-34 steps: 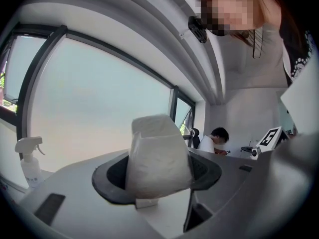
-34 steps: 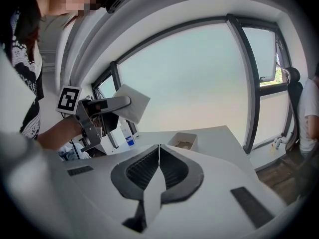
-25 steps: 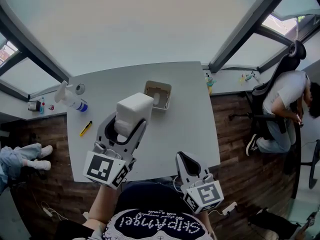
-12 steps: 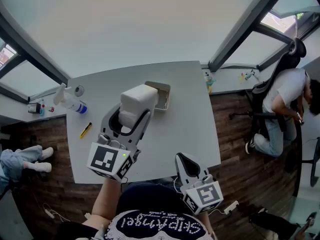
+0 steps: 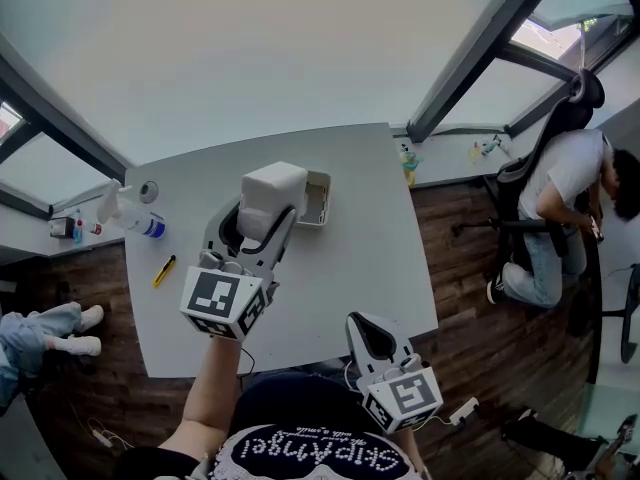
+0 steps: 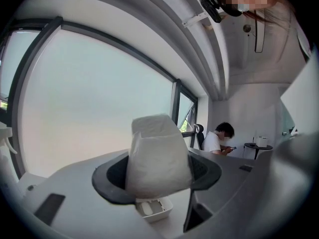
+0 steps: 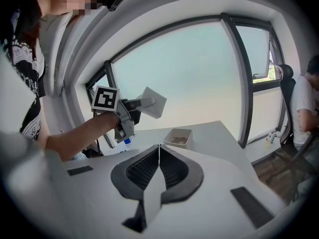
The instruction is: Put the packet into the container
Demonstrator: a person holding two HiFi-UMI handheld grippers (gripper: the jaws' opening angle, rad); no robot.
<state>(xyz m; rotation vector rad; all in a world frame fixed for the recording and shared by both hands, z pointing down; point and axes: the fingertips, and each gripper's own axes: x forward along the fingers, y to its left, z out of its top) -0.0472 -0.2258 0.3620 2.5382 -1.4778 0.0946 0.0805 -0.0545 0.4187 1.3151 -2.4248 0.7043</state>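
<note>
left gripper (image 5: 258, 230) jaws pinch the puffy white packet (image 5: 273, 186), held up by the small white open container (image 5: 313, 200). we'd centre it over the opening, then release low. right gripper (image 5: 374, 336) jaws are pressed together, empty.

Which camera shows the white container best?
The right gripper view: the container sits whole and unobstructed. In the head view the held packet covers its left part; the left gripper view shows only a piece below the packet.
</note>
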